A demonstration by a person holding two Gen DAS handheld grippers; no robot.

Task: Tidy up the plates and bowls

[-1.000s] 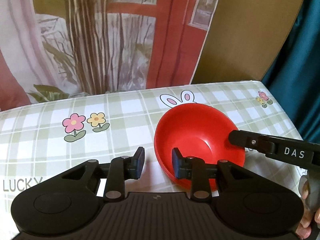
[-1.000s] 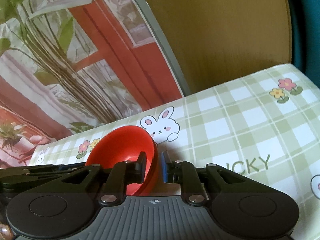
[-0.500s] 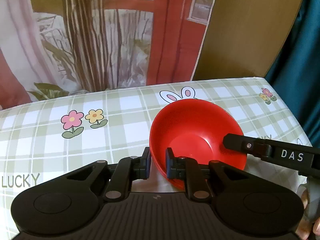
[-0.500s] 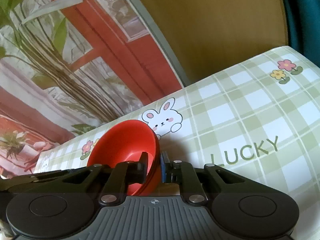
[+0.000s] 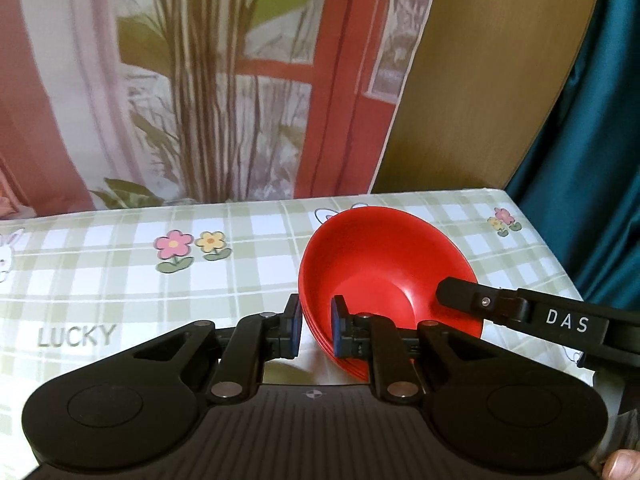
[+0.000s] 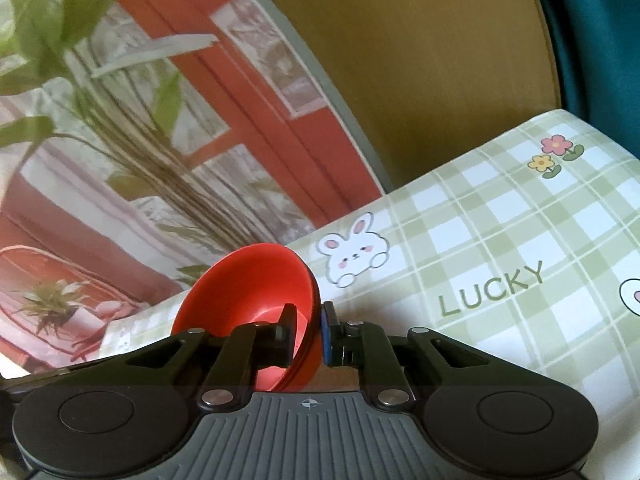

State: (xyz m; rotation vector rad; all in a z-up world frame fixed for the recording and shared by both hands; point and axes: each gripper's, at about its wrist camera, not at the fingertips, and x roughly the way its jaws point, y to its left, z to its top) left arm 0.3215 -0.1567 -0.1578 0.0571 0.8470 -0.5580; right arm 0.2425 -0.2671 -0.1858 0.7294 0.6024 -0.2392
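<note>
A stack of red bowls (image 5: 384, 264) is held above the checked tablecloth (image 5: 120, 272), tilted. My left gripper (image 5: 316, 332) is shut on its near left rim, one finger inside and one outside. My right gripper (image 6: 308, 332) is shut on the opposite rim of the red bowls (image 6: 248, 280); its finger shows in the left wrist view (image 5: 520, 312) at the right. The layered rims show at the bowls' near edge.
The tablecloth (image 6: 500, 240) carries bunny, flower and "LUCKY" prints. A printed backdrop (image 5: 200, 80) and a brown board (image 5: 480, 80) stand behind the table. A teal curtain (image 5: 592, 160) hangs past the table's right edge.
My left gripper closed on the bowls' rim. Both grippers then lifted the bowls off the table and tilted them.
</note>
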